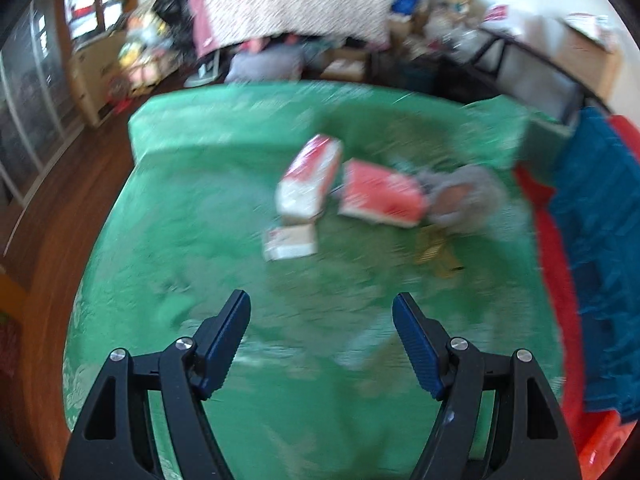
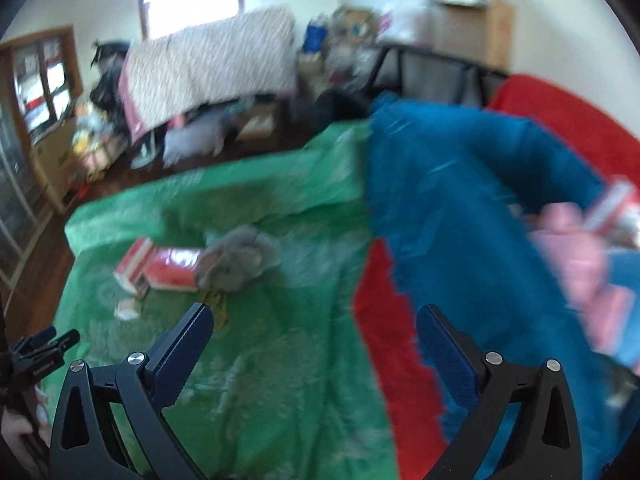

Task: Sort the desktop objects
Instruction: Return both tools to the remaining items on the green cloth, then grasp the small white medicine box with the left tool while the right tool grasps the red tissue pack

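— Left gripper point(image 1: 321, 312)?
— Jaws spread wide, nothing between, above the green cloth point(image 1: 180, 200) on the counter.
— Right gripper point(image 2: 314, 320)?
— Jaws likewise parted and bare, over the seam of green cloth and red cloth point(image 2: 384, 320), blue cloth point(image 2: 460, 184) alongside.
— Things to sort?
— Mid-cloth, clustered: red-and-white box point(image 1: 310, 178) beside red packet point(image 1: 382, 194), touching grey cloth bundle point(image 1: 464, 196); small white carton point(image 1: 290, 244) just nearer. All blurred.

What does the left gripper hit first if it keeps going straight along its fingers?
Probably bare green cloth: the left gripper is open and empty, and the small white box lies farther ahead. Blur makes depth uncertain.
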`<state>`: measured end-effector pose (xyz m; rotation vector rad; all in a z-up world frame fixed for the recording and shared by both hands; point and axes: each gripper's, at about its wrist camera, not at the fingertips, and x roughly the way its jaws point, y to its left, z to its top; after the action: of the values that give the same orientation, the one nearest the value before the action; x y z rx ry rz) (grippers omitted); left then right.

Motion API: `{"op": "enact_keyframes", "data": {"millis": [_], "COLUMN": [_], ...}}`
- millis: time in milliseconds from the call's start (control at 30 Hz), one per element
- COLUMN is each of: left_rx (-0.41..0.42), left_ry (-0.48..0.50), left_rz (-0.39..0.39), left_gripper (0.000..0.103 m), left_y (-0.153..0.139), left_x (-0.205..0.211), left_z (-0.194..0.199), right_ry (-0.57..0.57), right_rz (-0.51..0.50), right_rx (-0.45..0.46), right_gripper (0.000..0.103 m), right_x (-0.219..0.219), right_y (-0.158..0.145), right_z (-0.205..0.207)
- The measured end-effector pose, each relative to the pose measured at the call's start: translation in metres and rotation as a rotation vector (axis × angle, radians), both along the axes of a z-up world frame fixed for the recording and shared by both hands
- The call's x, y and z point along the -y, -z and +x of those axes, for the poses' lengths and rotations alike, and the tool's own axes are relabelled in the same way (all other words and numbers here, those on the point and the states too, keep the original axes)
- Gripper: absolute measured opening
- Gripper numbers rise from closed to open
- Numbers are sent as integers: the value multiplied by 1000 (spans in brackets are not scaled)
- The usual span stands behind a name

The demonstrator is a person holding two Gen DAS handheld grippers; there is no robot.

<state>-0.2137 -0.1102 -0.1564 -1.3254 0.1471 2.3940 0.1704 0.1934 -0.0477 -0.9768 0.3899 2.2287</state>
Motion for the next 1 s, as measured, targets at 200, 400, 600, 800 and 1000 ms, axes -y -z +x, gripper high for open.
{"op": "enact_keyframes", "data": {"millis": [200, 400, 600, 800, 1000], "left_rx": [95, 74, 125, 231, 187], "left_ry": [-43, 3, 0, -9, -57], "left_rz": [-94, -95, -91, -115, -75], "left_gripper": [73, 73, 73, 73, 62], "left_y": [65, 80, 104, 142, 140], "left_x": [19, -10, -44, -57, -29], "left_z": [-55, -90, -134, -149, -142], "right_ry": [-69, -158, -249, -284, -398], "right_rz": [-170, -262, -249, -258, -220], "right_rx": [110, 192, 211, 220, 224], "right_gripper": [103, 103, 103, 103, 103], "right_x": [-23, -22, -8, -6, 13], "right_y": [90, 145, 154, 159, 162], "right_z": [-79, -134, -162, -181, -224]}}
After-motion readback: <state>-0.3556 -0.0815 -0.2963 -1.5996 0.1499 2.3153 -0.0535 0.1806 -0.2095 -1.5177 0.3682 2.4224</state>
